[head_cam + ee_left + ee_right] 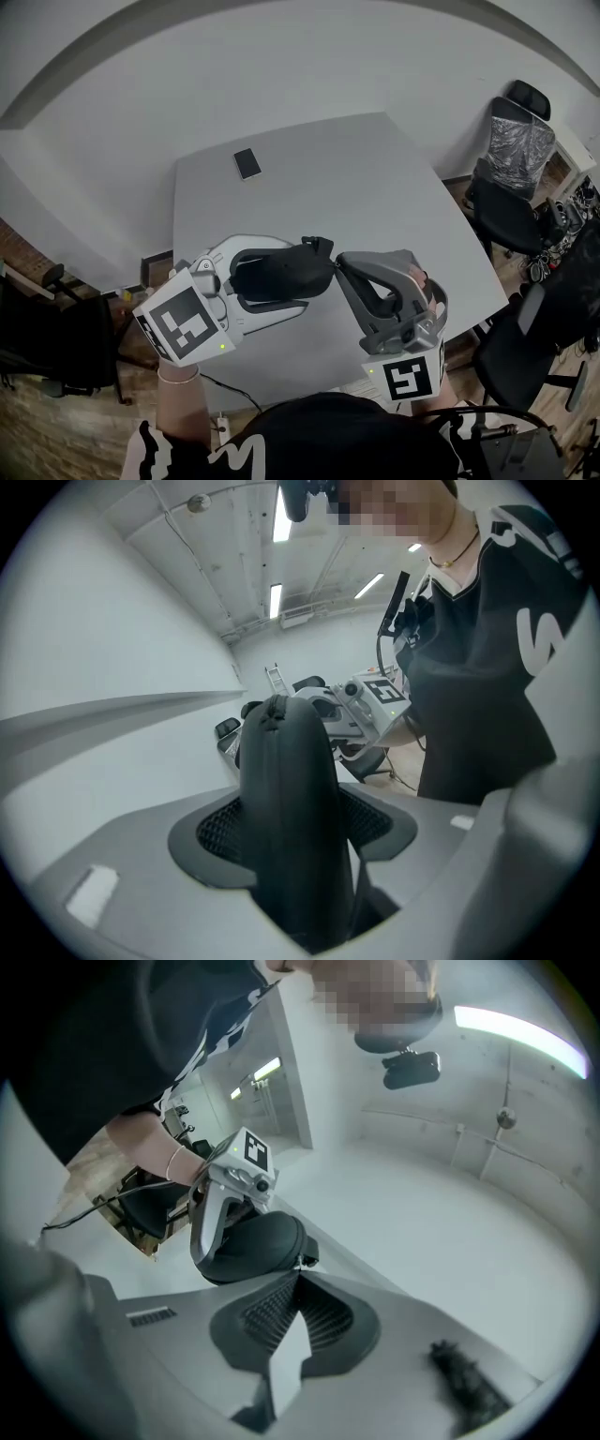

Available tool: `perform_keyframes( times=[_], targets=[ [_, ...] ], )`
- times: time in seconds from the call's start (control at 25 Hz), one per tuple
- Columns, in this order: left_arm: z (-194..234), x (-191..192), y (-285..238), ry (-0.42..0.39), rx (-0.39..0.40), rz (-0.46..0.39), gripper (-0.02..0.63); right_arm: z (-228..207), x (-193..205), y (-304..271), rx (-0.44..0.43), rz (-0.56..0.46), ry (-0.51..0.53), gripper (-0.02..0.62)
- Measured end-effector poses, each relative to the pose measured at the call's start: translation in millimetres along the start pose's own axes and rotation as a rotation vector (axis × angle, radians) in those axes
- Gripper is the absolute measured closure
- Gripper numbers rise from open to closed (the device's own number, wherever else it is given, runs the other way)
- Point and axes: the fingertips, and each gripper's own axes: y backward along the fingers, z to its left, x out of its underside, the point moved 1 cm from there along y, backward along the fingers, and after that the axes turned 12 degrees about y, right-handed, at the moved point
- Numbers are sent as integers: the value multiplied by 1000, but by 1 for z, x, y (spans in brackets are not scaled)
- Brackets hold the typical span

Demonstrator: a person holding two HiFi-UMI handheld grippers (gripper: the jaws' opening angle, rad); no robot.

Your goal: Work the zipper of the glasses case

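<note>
Black glasses case sat at mid-frame above the grey table, clamped in the left gripper; the right gripper was pinched shut on its zipper pull.

A grey table is seen from above; one small, dark, flat phone is laid near its far left corner.

Bright, even, diffuse indoor light. Ceiling strip lamps high above the glasses case burn out to white glare, and one smears above the case in the right gripper view. The case itself reads near-black, with little surface detail. Fisheye bending and dark corners ring every view. The foreground below the case is soft.
</note>
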Motion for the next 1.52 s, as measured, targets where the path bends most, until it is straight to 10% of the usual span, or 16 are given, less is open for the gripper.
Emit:
perform_keyframes(
  times=[0.48,1.52],
  targets=[
    [-5,-1,2,301,79,-240,336,-2,5,0,17,32,-86,591],
    [7,-7,-3,416,117,-415,336,10,19,-1,15,95,-75,591]
  ],
)
